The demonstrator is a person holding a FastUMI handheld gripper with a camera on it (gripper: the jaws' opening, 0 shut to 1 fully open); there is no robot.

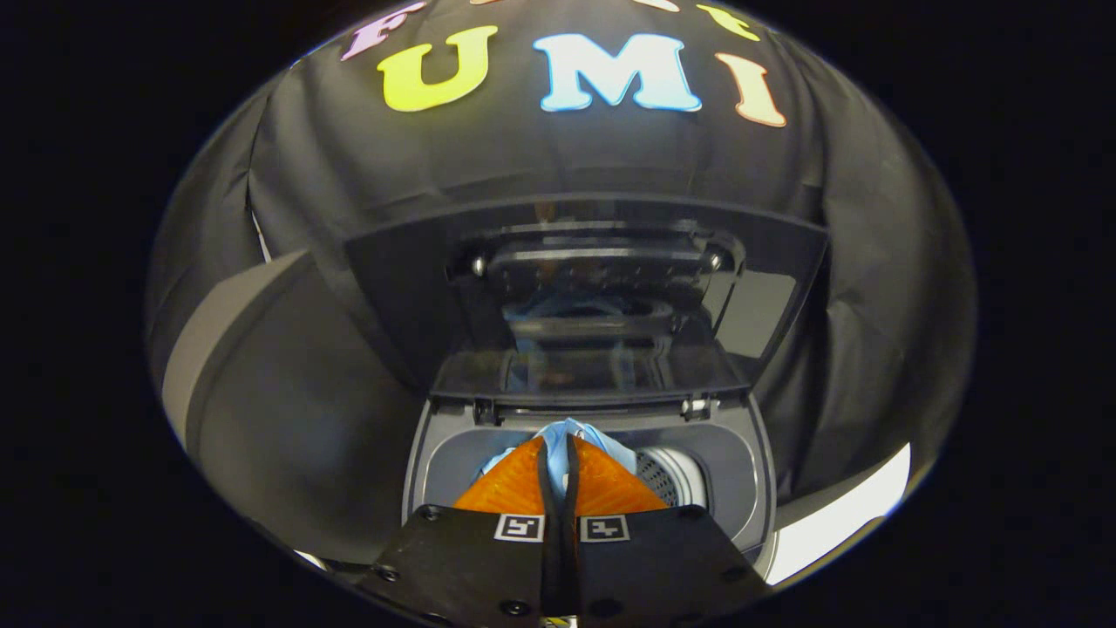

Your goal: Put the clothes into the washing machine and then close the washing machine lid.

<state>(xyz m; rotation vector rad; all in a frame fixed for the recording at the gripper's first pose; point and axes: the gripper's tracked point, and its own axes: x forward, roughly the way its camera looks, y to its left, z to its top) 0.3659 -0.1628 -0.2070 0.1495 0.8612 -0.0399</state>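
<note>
The gripper (559,453) points down at the open top of the washing machine (741,462). Its two orange fingers (514,487) are pressed close together, with only a thin dark gap between them. A light blue piece of clothing (571,430) is pinched between the fingers. A bit of it sticks out past the tips, and more of it shows on each side of the fingers. The cloth hangs over the hole of the machine, just in front of the back edge. To the right of the fingers, down inside the hole, sits a white round part with lots of tiny holes (667,475). The rim of the machine is grey and curves around the hole. The lid (602,305) stands up behind the hole, wide open. It is dark and shiny like glass, and it leans back toward the black cloth wall (349,174). Two small hinges hold the lid at its bottom edge.
</note>
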